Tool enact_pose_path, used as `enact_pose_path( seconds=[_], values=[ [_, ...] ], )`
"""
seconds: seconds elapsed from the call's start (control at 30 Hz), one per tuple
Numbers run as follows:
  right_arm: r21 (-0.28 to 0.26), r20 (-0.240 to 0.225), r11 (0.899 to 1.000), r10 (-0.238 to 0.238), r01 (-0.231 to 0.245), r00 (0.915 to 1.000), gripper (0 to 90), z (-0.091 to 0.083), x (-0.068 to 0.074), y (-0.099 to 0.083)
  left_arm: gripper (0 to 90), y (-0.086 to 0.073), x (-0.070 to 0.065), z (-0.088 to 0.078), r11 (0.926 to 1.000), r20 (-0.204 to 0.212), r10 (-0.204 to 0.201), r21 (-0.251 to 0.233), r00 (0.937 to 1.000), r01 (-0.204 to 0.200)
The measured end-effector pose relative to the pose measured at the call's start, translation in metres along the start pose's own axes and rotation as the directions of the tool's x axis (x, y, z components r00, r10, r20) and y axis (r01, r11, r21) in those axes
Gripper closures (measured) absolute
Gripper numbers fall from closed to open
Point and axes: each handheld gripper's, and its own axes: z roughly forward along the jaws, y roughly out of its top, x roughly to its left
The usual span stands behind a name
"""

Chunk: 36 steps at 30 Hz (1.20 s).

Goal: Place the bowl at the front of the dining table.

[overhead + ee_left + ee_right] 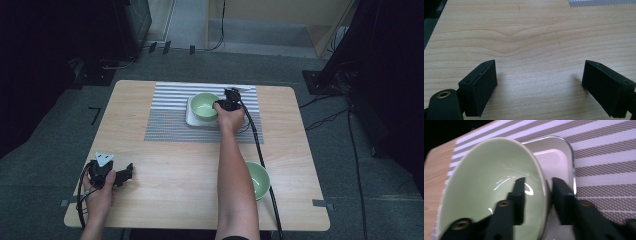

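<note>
Glossy round green bowl, square white plate

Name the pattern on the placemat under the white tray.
Grey and white stripes on the placemat, clearest in the right gripper view.

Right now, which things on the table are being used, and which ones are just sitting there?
Being used:
- green bowl, its rim between the right gripper's fingers, which look loose
- white tray under that bowl
- striped mat under the tray

Just sitting there:
- second green bowl near the table's front edge
- left gripper, open above bare wood
</note>
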Motion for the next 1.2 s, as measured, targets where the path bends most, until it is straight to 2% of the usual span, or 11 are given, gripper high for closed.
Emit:
enact_pose_path(
  seconds=[0.1, 0.13, 0.2, 0.33, 0.4, 0.53, 0.67, 0.77, 0.9, 1.07, 1.2],
  values=[
    [-0.009, -0.067, 1.0, -0.021, 0.02, 0.9975, 41.1, -0.004, 0.0, 0.002, 12.4, 0.0, 0.0, 0.0, 1.0, 0.0, 0.001, 0.0, 1.0, -0.001],
    [-0.026, -0.078, 0.999, -0.047, 0.045, 0.9959, 32.0, -0.007, 0.001, 0.002, 12.4, 0.0, 0.0, 0.0, 1.0, 0.0, 0.001, 0.0, 1.0, -0.001],
    [-0.033, -0.049, 0.996, -0.089, 0.088, 0.9948, 24.6, -0.012, 0.003, 0.003, 12.3, 0.0, 0.0, 0.0, 1.0, -0.001, 0.0, 0.001, 1.0, 0.0],
    [-0.021, 0.029, 0.995, -0.096, 0.096, 0.995, 25.7, -0.022, 0.002, 0.006, 12.3, 0.0, 0.0, 0.0, 1.0, -0.002, 0.0, 0.001, 1.0, 0.0],
    [-0.049, 0.018, 0.988, -0.145, 0.146, 0.9892, 25.0, -0.031, 0.002, 0.006, 12.4, 0.0, 0.0, 0.0, 1.0, -0.002, 0.0, 0.001, 1.0, 0.0],
    [-0.034, 0.036, 0.98, -0.194, 0.195, 0.9804, 24.2, -0.042, 0.002, 0.004, 12.3, 0.0, 0.0, 0.0, 1.0, -0.002, 0.0, 0.001, 1.0, 0.0],
    [-0.051, -0.012, 0.978, -0.205, 0.204, 0.9787, 25.9, -0.055, -0.004, 0.001, 12.4, 0.0, 0.0, 0.0, 1.0, -0.003, 0.0, 0.001, 1.0, 0.0],
    [-0.072, -0.011, 0.968, -0.243, 0.241, 0.9701, 26.1, -0.065, -0.008, 0.0, 12.3, 0.0, 0.0, 0.0, 1.0, -0.002, 0.0, 0.001, 1.0, 0.0],
    [-0.078, 0.007, 0.965, -0.249, 0.249, 0.9684, 26.7, -0.076, -0.014, -0.001, 12.4, 0.0, 0.0, 0.0, 1.0, -0.003, 0.0, 0.001, 1.0, 0.0],
    [-0.119, -0.018, 0.967, -0.229, 0.225, 0.9732, 22.1, -0.09, -0.022, -0.002, 12.4, 0.0, 0.0, 0.0, 1.0, -0.003, 0.0, 0.001, 1.0, 0.0],
    [-0.125, -0.007, 0.96, -0.252, 0.249, 0.9678, 18.9, -0.099, -0.025, -0.003, 12.3, 0.0, 0.0, 0.0, 1.0, -0.003, 0.001, 0.001, 1.0, -0.001]
  ],
)
